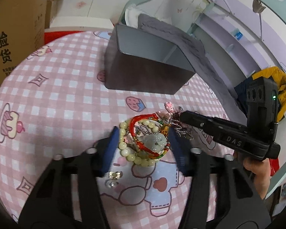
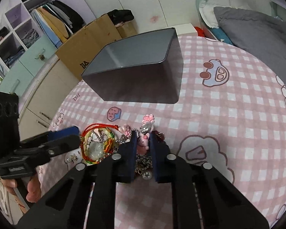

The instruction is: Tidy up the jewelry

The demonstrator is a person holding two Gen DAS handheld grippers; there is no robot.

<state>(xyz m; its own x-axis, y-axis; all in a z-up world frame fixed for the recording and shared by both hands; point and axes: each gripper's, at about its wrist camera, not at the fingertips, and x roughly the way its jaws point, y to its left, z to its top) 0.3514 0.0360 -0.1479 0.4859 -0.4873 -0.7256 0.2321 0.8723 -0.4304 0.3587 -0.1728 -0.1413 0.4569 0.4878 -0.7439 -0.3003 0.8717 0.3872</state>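
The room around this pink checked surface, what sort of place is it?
Most likely a bedroom: a pink checked cartoon bedsheet, a grey pillow at its far edge, and an open wardrobe of hanging clothes.

Even indoor light, soft shadows, strong fisheye edge warping.

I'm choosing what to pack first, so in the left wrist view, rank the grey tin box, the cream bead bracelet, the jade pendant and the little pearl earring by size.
Largest to smallest:
1. grey tin box
2. cream bead bracelet
3. jade pendant
4. pearl earring
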